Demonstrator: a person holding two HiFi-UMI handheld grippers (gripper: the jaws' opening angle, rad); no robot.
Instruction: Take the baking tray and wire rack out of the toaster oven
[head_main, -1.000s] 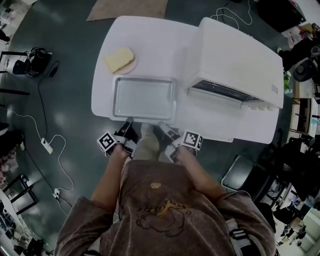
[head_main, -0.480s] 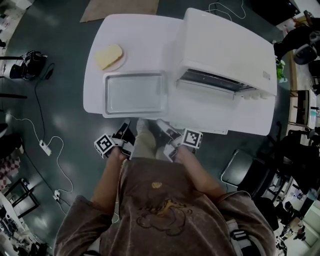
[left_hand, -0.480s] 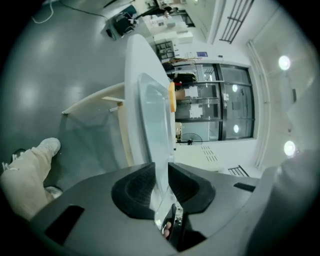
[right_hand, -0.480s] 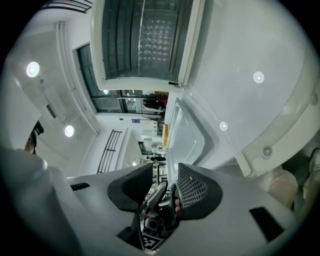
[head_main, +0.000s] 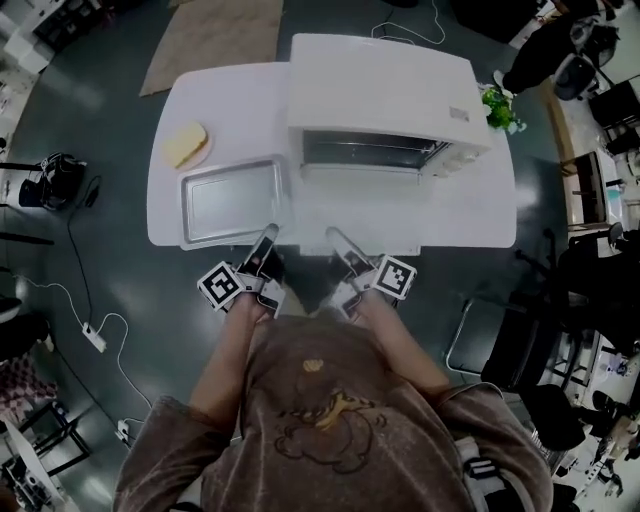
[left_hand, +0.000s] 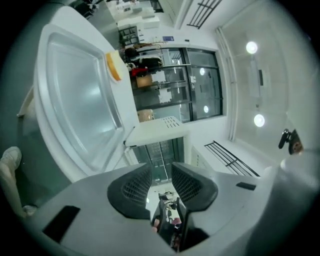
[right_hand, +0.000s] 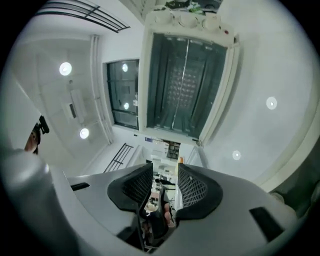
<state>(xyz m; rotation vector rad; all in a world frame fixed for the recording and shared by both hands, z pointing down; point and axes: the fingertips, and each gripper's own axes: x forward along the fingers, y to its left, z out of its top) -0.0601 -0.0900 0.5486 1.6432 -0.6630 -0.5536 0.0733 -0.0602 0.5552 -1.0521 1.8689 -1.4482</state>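
The white toaster oven (head_main: 385, 95) stands on the white table (head_main: 470, 215) with its door (head_main: 360, 178) folded down. In the right gripper view its dark cavity (right_hand: 185, 85) faces me, with wire rack bars (right_hand: 176, 82) inside. The silver baking tray (head_main: 232, 203) lies empty on the table left of the oven and also fills the left of the left gripper view (left_hand: 75, 100). My left gripper (head_main: 268, 238) hovers at the table's near edge by the tray's right corner. Its jaws have just been opening, with nothing between them. My right gripper (head_main: 335, 240) is open and empty in front of the oven door.
A slice of bread on a small plate (head_main: 186, 146) sits behind the tray. A potted plant (head_main: 500, 108) is at the oven's far right. Cables and a power strip (head_main: 92, 338) lie on the floor at left, and a chair (head_main: 500, 345) stands at right.
Both grippers have come away from the tray's near edge and shifted right toward the oven front. The left jaws have parted. The head view has swung so that the oven is centred.
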